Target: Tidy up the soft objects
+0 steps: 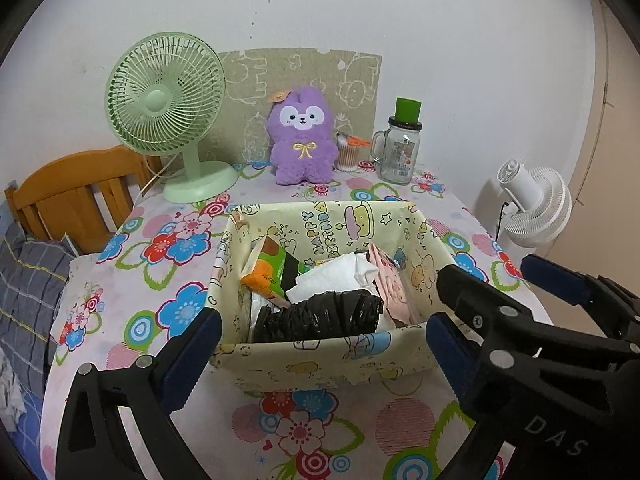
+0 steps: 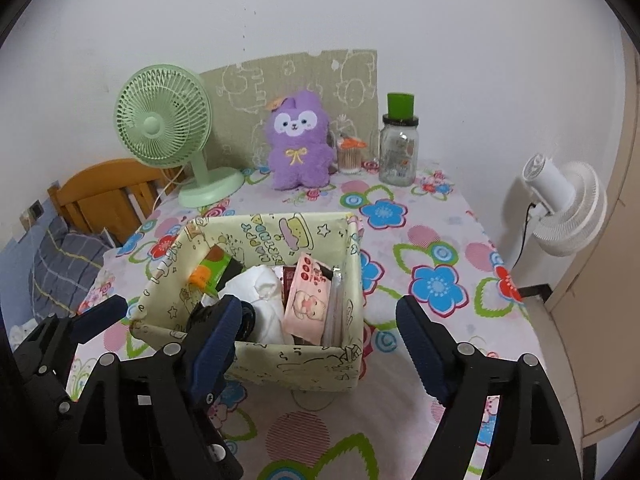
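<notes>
Two close, downward-tilted wrist views side by side, sharing the box (image 1: 320, 360) and table (image 2: 440, 240).

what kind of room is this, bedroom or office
Most likely a bedroom at home: a wooden bed headboard with grey checked bedding stands beside the floral-clothed table, and a purple plush toy sits against the wall.
</notes>
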The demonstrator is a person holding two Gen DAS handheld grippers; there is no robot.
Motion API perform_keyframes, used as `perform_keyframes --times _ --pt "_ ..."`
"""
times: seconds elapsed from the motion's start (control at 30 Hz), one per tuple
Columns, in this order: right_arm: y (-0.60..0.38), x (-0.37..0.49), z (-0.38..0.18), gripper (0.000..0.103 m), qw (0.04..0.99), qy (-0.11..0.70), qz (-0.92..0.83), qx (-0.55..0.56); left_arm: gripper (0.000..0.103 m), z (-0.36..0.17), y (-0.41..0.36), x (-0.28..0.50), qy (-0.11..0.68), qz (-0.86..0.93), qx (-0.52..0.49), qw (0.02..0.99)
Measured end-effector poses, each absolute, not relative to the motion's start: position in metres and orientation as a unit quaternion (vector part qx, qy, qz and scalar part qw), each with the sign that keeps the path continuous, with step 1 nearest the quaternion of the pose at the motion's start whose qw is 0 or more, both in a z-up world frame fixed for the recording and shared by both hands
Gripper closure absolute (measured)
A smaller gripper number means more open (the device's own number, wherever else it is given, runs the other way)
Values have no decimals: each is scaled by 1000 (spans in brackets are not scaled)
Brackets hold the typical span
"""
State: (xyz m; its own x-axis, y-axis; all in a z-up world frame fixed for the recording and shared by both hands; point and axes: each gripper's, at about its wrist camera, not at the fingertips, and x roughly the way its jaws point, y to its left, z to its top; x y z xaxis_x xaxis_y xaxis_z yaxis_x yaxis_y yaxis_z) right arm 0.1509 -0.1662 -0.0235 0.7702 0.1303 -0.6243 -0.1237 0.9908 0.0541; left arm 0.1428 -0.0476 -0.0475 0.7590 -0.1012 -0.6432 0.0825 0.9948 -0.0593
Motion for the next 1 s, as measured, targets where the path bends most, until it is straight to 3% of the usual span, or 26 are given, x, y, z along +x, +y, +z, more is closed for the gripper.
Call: perform_keyframes --times 1.0 --pt "-177 80 2 7 958 283 43 12 0 -20 -14 69 299 -27 -24 954"
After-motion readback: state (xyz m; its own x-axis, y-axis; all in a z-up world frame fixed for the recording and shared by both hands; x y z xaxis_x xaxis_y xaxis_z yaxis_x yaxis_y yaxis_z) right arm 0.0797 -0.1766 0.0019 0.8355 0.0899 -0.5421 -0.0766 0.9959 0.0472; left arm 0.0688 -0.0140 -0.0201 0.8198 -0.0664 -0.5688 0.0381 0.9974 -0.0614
